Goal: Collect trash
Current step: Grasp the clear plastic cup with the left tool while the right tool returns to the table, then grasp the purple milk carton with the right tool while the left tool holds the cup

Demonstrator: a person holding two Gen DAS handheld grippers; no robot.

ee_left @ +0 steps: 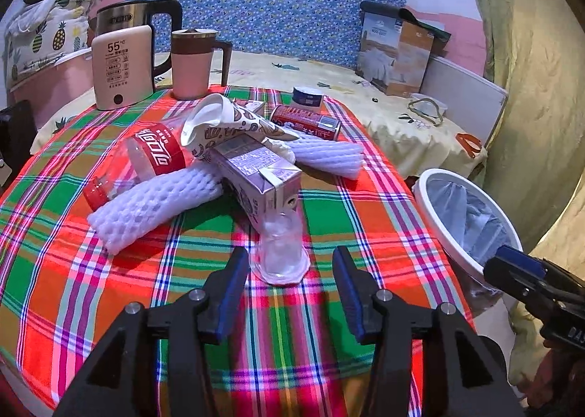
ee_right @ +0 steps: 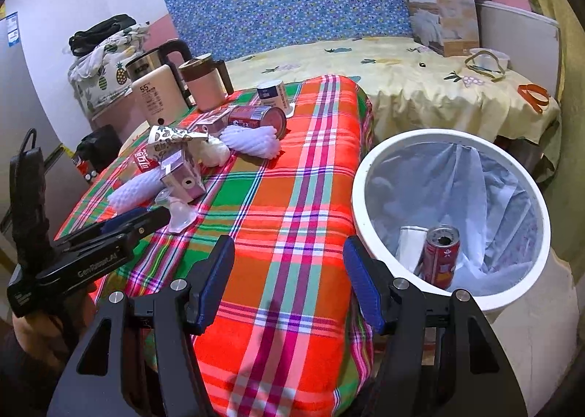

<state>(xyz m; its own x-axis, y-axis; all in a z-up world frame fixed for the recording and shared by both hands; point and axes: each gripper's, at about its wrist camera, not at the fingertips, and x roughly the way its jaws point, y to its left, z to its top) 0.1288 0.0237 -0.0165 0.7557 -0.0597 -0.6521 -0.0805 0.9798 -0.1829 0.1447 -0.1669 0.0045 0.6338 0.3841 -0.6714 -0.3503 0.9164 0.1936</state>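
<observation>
- Left tool (ee_left: pixel 290 280) gapes empty around the clear plastic cup (ee_left: pixel 279 250); right tool (ee_right: pixel 289 278) spread, empty.
- Bin (ee_right: pixel 365 175), at three o'clock beside the table (ee_right: pixel 292 307), holds one red can (ee_right: pixel 440 258).
- Bottle (ee_left: pixel 146 161), carton (ee_left: pixel 256 172), foam sleeves, another can (ee_left: pixel 305 121) remain.

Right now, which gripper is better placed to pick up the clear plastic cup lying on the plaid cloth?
The left gripper. Its open fingers point straight at the clear plastic cup, which lies just ahead of them. The right gripper is open and empty beside the trash bin, with the cup far off to its left.
</observation>
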